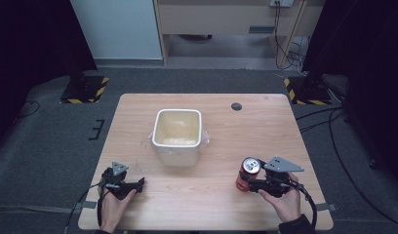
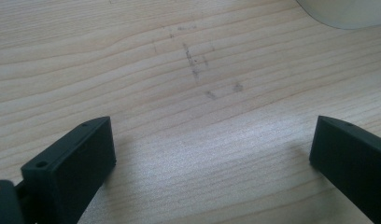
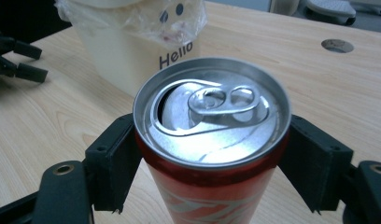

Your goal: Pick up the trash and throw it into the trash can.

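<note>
While our right gripper (image 1: 245, 184) clamps its black jaws on either side of a red can (image 1: 248, 172), which stands upright near the table's front right corner, our left gripper (image 1: 138, 184) rests near the front left with its jaws spread wide over bare wood. In the right gripper view the can (image 3: 212, 135) shows a silver top, already opened, with the pull tab lying flat. We work on a pale wooden table (image 1: 255, 131) with fine grain and rounded corners; faint dark scuff marks (image 2: 198, 70) show in the left gripper view. A cream, square-mouthed bin (image 1: 177, 134) with rounded corners sits at the table's middle, lined with clear crinkled plastic and printed "Hello" on one side (image 3: 175, 57). A small round grommet (image 1: 236, 106) lies near the far edge. Open tabletop lies between the grippers and around the bin. Grey carpet (image 1: 50, 131) surrounds the table, with striped stand bases (image 1: 85, 90) beyond it.
</note>
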Demonstrator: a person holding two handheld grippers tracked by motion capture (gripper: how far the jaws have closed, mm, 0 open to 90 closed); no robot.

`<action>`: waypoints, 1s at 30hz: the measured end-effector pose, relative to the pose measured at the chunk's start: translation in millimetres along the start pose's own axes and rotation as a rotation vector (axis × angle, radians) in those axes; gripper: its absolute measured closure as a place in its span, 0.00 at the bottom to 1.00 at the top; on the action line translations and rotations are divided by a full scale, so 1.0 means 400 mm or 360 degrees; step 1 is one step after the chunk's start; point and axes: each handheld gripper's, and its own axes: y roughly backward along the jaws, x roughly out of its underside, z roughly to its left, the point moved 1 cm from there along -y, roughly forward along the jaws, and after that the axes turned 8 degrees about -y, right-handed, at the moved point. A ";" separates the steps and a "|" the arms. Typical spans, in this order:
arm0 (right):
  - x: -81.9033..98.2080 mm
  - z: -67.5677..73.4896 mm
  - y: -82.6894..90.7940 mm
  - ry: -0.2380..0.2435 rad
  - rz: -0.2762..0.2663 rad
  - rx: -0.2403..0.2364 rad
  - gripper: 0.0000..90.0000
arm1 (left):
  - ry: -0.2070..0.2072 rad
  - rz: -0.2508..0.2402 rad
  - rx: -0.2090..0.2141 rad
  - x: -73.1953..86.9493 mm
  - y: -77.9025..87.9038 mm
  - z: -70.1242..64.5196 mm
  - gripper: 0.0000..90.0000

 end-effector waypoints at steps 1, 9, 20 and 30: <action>0.003 -0.001 -0.004 0.0010 0.0012 0.0004 0.29 | 0.0000 0.0000 0.0000 0.000 0.000 0.000 0.00; 0.007 -0.004 -0.005 0.0002 0.0035 0.0005 0.35 | 0.0000 0.0000 0.0000 0.000 0.000 0.000 0.00; 0.000 -0.005 0.003 -0.0022 -0.0003 -0.0014 0.37 | 0.0000 0.0000 0.0000 0.000 0.000 0.000 0.00; -0.021 -0.002 0.027 -0.0045 -0.0117 -0.0055 0.37 | 0.0000 0.0000 0.0000 0.000 0.000 0.000 0.00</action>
